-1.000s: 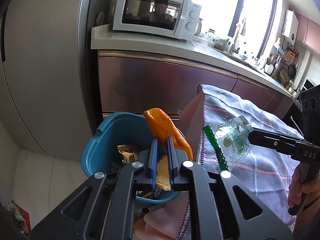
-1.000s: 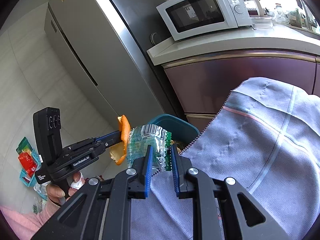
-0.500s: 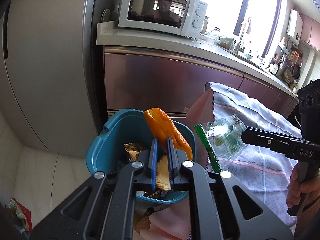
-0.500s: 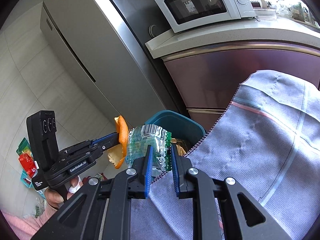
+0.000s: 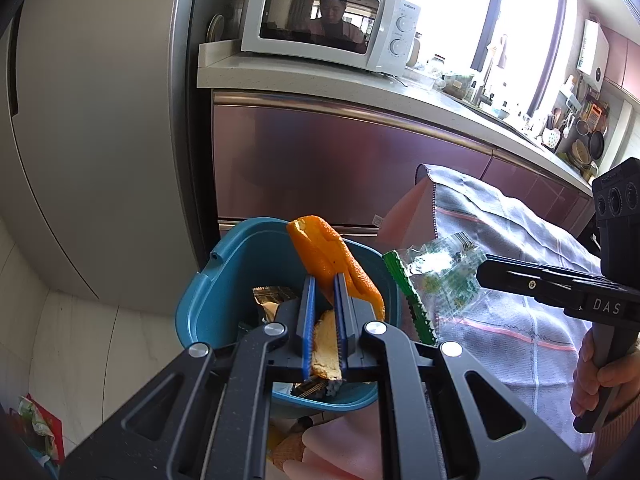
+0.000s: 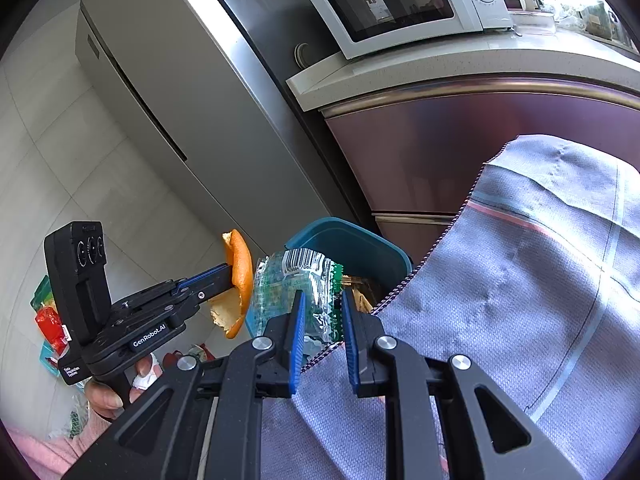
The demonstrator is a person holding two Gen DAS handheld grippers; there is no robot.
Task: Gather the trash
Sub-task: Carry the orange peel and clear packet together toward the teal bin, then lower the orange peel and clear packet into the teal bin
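My left gripper is shut on an orange peel and holds it above the open blue trash bin. The peel and left gripper also show in the right wrist view. My right gripper is shut on a clear green-printed plastic wrapper, held at the bin near its rim, by the table edge. In the left wrist view the wrapper hangs right of the bin from the right gripper. A gold wrapper lies inside the bin.
A table with a grey checked cloth stands right of the bin. Behind are maroon cabinets, a counter with a white microwave, and a steel fridge. Colourful packets lie on the tiled floor at left.
Both grippers have moved closer to the bin, which now looms larger below the peel. Both grips are unchanged.
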